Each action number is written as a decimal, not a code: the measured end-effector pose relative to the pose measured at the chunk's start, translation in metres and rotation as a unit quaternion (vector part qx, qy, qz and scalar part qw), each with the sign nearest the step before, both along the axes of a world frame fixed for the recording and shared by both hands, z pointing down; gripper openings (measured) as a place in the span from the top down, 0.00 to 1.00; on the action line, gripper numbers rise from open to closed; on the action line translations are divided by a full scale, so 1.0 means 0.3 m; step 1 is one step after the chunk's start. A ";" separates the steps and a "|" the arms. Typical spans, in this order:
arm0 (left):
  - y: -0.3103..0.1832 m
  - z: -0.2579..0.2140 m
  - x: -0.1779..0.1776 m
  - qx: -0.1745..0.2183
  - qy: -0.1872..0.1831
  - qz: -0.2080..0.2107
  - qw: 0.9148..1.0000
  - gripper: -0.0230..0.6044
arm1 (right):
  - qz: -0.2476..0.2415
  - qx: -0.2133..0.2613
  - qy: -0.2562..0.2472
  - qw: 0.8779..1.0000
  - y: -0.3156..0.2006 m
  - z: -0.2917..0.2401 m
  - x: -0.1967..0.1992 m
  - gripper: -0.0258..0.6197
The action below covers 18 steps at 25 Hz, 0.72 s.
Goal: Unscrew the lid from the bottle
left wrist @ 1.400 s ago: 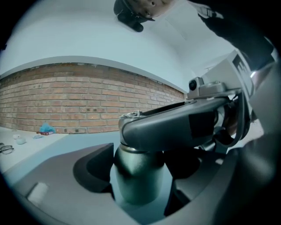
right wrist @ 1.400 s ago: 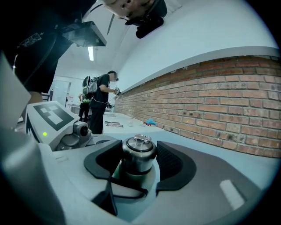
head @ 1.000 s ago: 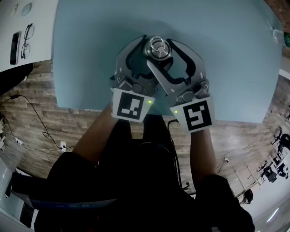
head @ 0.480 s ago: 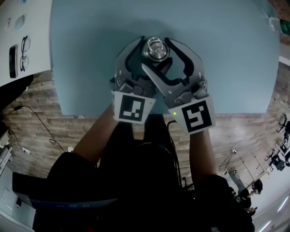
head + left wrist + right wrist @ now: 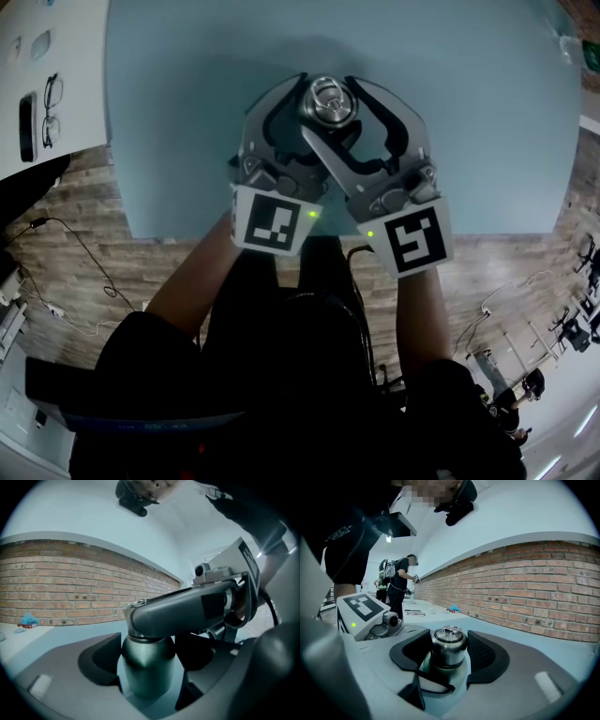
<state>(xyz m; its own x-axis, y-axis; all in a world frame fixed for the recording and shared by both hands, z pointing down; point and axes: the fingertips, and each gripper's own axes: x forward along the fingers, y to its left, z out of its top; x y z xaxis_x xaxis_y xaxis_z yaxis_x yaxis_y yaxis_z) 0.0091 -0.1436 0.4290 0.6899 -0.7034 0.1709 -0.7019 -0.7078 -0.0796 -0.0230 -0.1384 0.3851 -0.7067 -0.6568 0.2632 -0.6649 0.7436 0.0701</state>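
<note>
Bottle (image 5: 146, 672) is top-centre in the head view on the blue table (image 5: 187, 112), my left gripper (image 5: 149, 660) clamped on its body, my right gripper (image 5: 449, 644) just closing onto the lid (image 5: 448, 637) — touching, I think — so a weak bite could skid when I twist.

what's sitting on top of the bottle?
A silver lid with a small loop on its crown, between the right gripper's jaws, which have just been closing. The bottle's neck and threads beneath the lid are covered, so not visible.
</note>
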 end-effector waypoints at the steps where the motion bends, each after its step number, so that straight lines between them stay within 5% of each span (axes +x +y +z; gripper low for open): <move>1: 0.001 0.000 0.000 0.001 -0.001 0.006 1.000 0.40 | -0.004 0.000 0.000 1.000 0.001 0.001 -0.001 0.57; 18: 0.029 0.002 0.007 0.019 -0.018 0.149 0.988 0.41 | -0.075 0.017 -0.015 0.997 0.013 -0.012 -0.001 0.57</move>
<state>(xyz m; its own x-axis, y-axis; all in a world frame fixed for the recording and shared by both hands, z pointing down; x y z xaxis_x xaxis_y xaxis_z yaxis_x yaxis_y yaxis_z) 0.0111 -0.1348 0.4296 0.8614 -0.4764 0.1762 -0.4589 -0.8786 -0.1319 -0.0233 -0.1345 0.3814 -0.8052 -0.5508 0.2200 -0.5479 0.8328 0.0795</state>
